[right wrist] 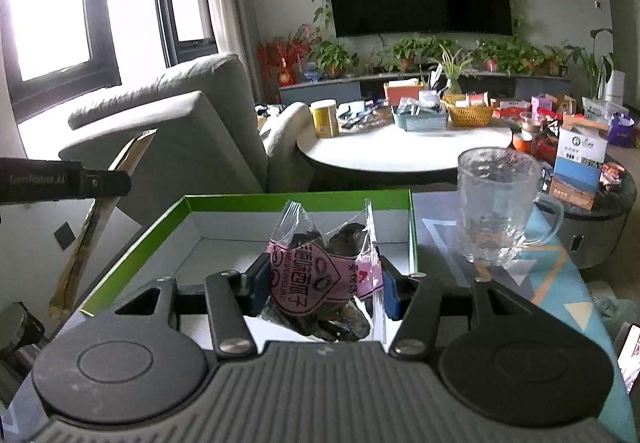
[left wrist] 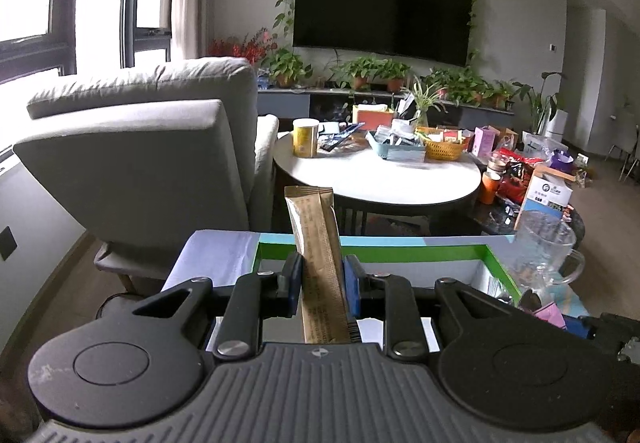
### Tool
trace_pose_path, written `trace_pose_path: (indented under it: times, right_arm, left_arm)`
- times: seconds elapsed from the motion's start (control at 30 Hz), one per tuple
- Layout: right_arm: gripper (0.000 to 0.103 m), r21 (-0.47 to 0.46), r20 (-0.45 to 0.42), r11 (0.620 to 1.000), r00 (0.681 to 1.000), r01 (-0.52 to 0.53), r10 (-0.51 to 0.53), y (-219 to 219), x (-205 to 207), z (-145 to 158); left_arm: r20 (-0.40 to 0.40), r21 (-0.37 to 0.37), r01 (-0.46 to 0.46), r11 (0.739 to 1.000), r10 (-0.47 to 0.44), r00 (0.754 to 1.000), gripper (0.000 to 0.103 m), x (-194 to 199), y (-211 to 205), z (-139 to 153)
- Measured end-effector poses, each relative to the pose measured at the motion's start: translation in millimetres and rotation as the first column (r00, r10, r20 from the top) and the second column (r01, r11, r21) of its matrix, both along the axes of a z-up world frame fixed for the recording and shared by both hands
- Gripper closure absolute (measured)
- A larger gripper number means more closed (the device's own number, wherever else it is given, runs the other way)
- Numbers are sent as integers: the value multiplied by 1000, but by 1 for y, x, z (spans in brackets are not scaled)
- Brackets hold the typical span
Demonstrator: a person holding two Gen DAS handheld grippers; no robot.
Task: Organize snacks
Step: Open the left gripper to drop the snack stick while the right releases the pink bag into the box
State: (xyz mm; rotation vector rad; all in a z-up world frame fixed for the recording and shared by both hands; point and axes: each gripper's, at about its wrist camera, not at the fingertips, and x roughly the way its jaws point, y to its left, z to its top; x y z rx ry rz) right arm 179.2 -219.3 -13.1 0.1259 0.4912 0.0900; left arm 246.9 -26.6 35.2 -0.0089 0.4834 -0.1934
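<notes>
Two snacks are being carried at once: a gold stick (left wrist: 320,263) is being clamped upright in the left claw (left wrist: 322,279), and a pink-labelled seed packet (right wrist: 324,275) is being clamped in the right claw (right wrist: 322,283). Both are being held over or just before the near edge of the green-rimmed box (right wrist: 192,203), which is probably where they are meant to go.

For a clean drop, each snack should be brought well inside the rim before it is let go. The tall stick is better tilted flat first, since dropped on end it could tip over the wall. The glass mug (right wrist: 496,211) is standing just beside the box's right wall, so the right claw is best kept clear of it.

Much of the box floor is being hidden by the claws, so whether it is already holding anything cannot be told. In the right view the stick is being seen edge-on, beside the box. Farther off, the clutter on the round tabletop (right wrist: 400,159) is too small to be made out.
</notes>
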Motion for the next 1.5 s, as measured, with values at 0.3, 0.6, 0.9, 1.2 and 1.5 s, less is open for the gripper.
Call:
trace_pose_path:
  times: [0.3, 0.6, 0.9, 1.2, 1.5]
  right_arm:
    - [58, 6, -50, 1000, 999, 20, -19, -3, 23, -11]
    - [58, 3, -80, 1000, 996, 27, -27, -4, 33, -20]
    - [58, -10, -84, 1000, 996, 3, -4, 5, 31, -24]
    - [58, -31, -93, 999, 995, -29, 26, 12, 24, -27]
    - [57, -27, -92, 999, 995, -30, 28, 14, 16, -29]
  left_arm:
    - [-37, 4, 19, 1000, -19, 999, 82, 29, -9, -14]
    - [-28, 40, 24, 999, -23, 999, 82, 44, -19, -24]
    - [-104, 91, 52, 994, -43, 994, 82, 38, -27, -53]
    - [-137, 96, 62, 994, -48, 989, 79, 29, -23, -57]
    - [-151, 77, 39, 996, -27, 988, 70, 14, -20, -58]
